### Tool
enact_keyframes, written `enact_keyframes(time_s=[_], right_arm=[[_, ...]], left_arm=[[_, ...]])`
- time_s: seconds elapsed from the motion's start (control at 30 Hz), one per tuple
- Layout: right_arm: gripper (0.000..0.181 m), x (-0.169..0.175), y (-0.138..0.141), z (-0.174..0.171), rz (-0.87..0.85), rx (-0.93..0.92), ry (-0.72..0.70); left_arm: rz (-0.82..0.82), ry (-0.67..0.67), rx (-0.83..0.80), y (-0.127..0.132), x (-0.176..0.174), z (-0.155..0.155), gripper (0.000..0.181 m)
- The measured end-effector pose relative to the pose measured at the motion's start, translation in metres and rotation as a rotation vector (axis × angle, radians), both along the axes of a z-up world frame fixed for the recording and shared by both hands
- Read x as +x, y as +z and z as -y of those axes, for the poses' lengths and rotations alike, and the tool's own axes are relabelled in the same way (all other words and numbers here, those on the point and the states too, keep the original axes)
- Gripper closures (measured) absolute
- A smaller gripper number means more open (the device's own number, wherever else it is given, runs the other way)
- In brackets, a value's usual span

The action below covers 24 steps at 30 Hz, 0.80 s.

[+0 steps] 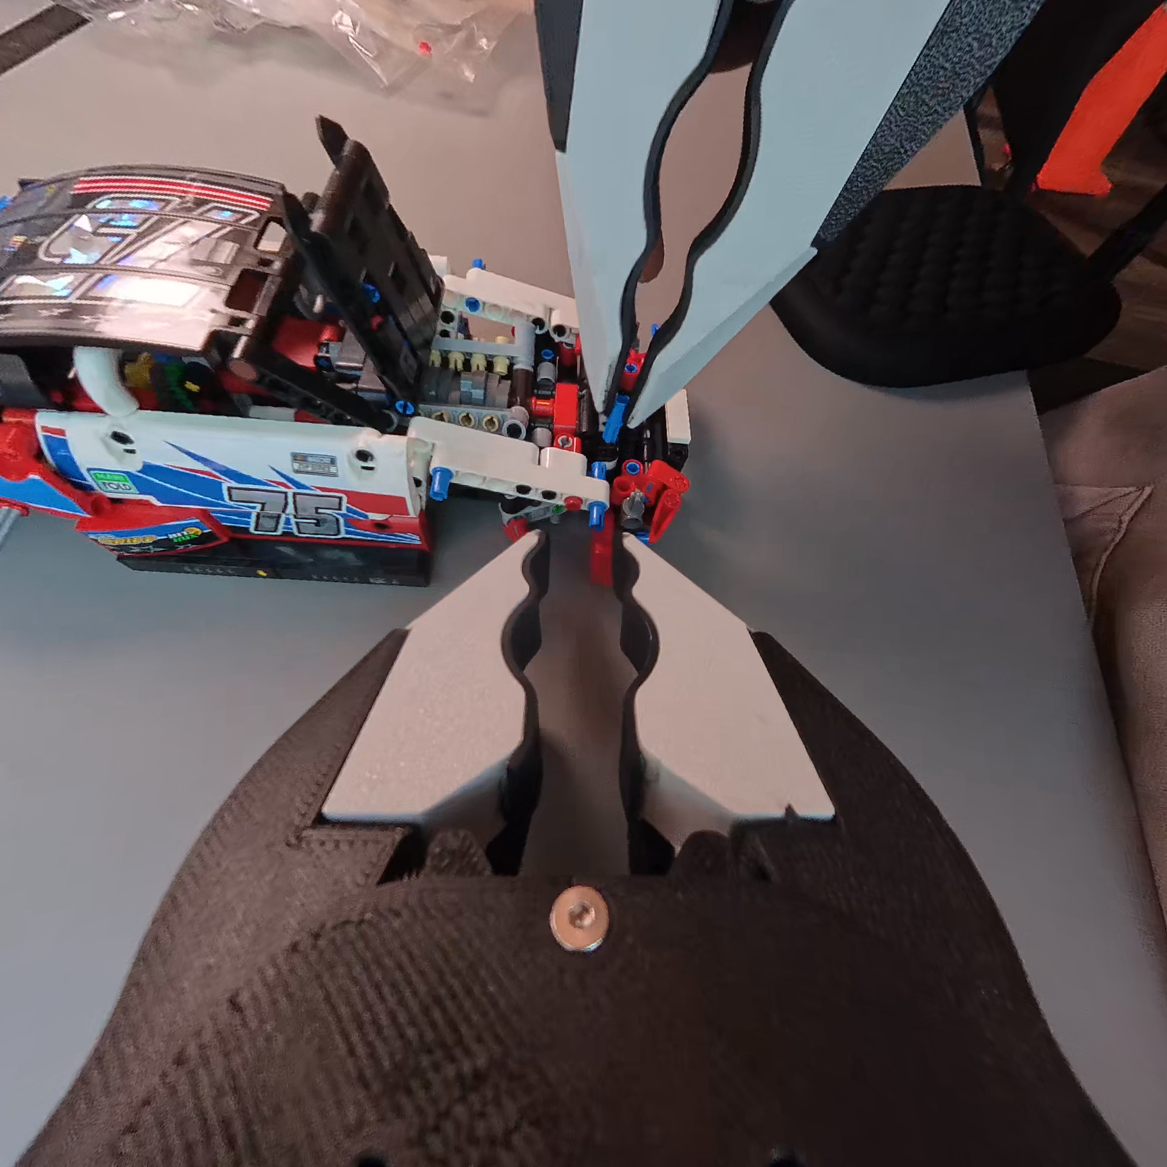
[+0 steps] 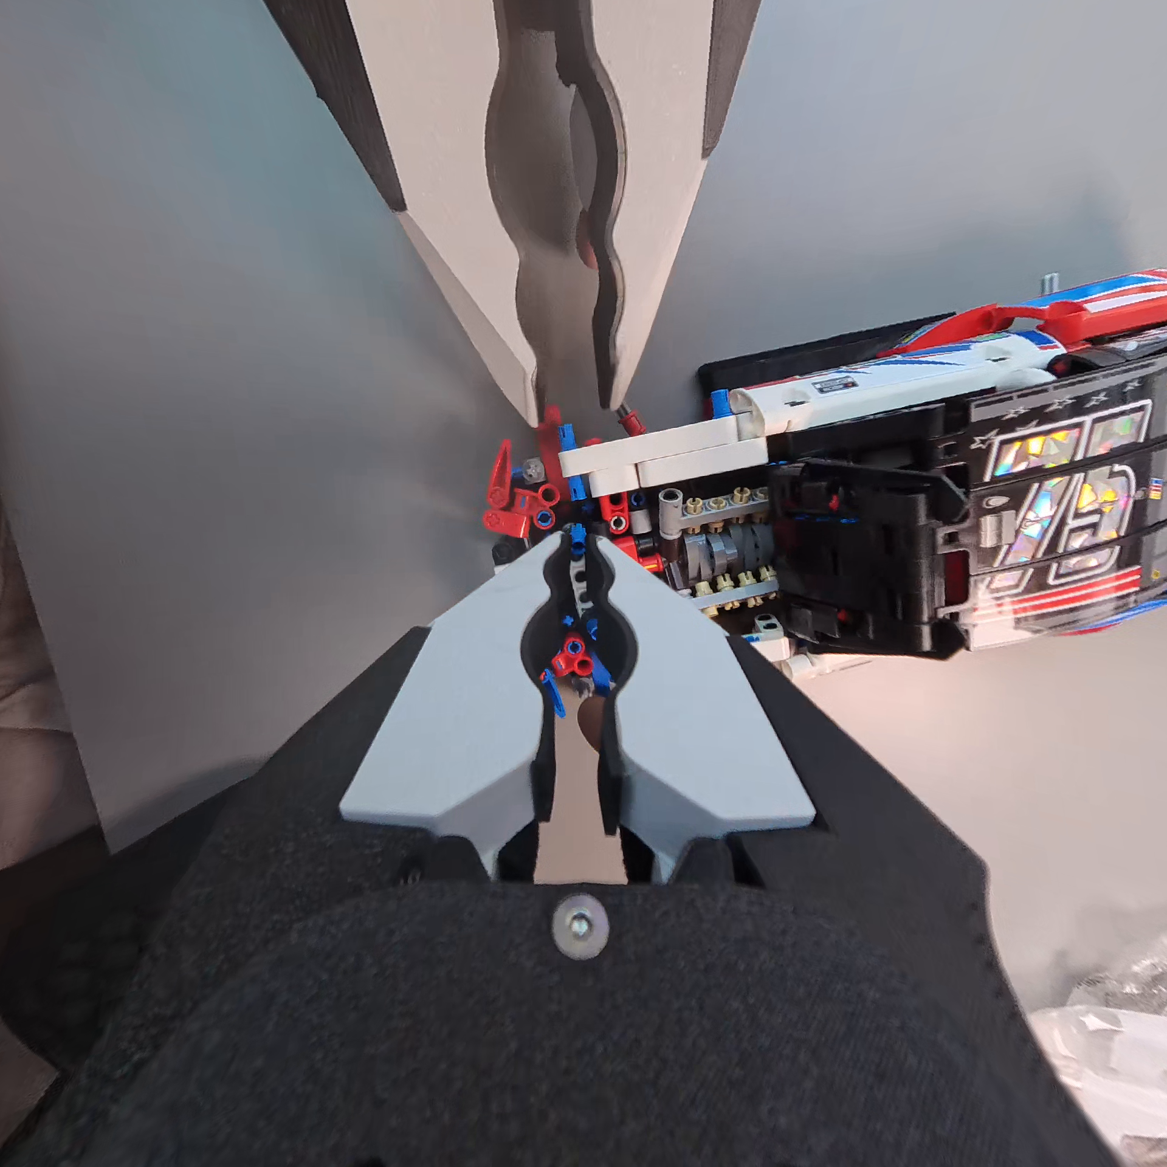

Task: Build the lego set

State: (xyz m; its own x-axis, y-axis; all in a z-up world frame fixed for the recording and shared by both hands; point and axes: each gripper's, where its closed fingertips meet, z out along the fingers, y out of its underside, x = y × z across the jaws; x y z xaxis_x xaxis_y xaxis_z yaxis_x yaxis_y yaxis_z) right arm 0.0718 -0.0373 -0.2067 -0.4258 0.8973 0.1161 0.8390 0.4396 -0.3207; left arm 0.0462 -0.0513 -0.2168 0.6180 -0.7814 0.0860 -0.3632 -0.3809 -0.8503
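The lego race car (image 1: 252, 467) lies on the grey table, white side with blue and red stripes, black roof, black hood panel (image 1: 372, 265) raised. Its open front end (image 1: 568, 429) shows the engine and red and blue pins. My right gripper (image 2: 578, 540) reaches into that front end and is shut on a blue pin (image 1: 612, 426); it shows from above in the left wrist view (image 1: 616, 417). My left gripper (image 1: 581, 540) is open at the car's front corner, its right finger beside a hanging red beam (image 1: 603, 559). It shows opposite in the right wrist view (image 2: 574, 407).
Clear plastic bags lie at the table's far side (image 1: 379, 50) and near my right gripper's base (image 2: 1105, 1010). A black chair (image 1: 947, 284) stands past the table edge. A brown cushion (image 1: 1124, 600) lies beside the table's right edge. One gripper's finger ends stand about 4 cm off the other's.
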Motion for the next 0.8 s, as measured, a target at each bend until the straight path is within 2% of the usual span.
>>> enact_keyframes(time_s=[0.03, 0.5, 0.8], right_arm=[[0.181, 0.0014, -0.0021, -0.0009, 0.018, 0.012, 0.004], [0.181, 0.0043, -0.0045, -0.0016, 0.118, 0.033, 0.015], [0.181, 0.0039, -0.006, -0.0013, 0.151, 0.03, 0.015]], left_arm=[[-0.001, -0.006, -0.002, -0.0007, 0.0019, 0.0009, 0.165], [-0.015, -0.036, 0.0, -0.0025, 0.0086, 0.0039, 0.176], [-0.017, -0.033, 0.001, -0.0026, 0.0085, 0.0038, 0.176]])
